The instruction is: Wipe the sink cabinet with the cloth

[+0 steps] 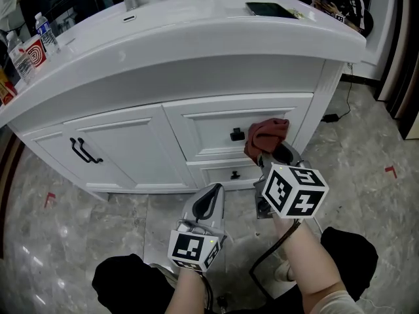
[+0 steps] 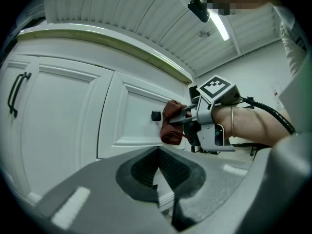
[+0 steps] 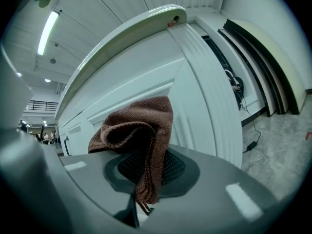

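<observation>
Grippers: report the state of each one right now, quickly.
Left gripper: closed, holding nothing.
Right gripper: closed on the brown cloth.

Far left, a clear plastic water bottle [image 1: 46, 33] stands just beside a red-and-white carton [image 1: 34, 52]. Up right, a flat black phone [image 1: 271, 9] lies flat. Down on the grey marbled floor [image 1: 78, 241]: a black cable plug [image 1: 330, 117], a red tape corner [image 1: 391, 171].
</observation>
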The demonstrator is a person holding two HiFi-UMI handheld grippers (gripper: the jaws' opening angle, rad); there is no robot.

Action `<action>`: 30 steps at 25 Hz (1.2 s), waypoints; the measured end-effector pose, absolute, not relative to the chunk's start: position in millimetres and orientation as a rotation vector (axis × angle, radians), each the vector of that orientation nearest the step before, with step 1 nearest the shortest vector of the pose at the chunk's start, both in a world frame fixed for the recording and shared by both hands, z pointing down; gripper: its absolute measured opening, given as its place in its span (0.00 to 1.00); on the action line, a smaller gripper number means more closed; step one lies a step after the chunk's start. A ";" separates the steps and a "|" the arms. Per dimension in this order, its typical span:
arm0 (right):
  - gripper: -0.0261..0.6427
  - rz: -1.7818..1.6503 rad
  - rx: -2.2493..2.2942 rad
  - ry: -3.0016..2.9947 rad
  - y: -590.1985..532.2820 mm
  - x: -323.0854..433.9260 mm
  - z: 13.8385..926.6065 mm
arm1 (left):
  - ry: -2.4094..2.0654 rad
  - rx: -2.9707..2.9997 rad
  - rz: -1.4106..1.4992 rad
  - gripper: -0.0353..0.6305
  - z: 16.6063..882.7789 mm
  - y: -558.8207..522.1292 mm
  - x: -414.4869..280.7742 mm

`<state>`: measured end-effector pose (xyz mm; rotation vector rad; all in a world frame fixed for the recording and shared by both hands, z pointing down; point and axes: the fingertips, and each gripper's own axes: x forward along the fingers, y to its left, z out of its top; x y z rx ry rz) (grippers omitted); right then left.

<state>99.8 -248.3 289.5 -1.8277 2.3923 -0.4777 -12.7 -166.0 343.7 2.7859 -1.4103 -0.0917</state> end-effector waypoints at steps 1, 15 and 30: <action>0.16 -0.468 -1.844 2.388 -247.7 105.2 289.8 | -1.403 2.787 -0.090 0.05 345.0 -166.2 -9.9; 0.16 -0.489 -2.013 2.241 -232.1 177.9 301.7 | -1.364 2.766 -0.100 0.05 357.3 -164.9 9.6; 0.16 -0.531 -1.691 2.621 -234.4 -2.1 347.3 | -1.544 2.628 -0.132 0.05 365.3 -169.9 -74.4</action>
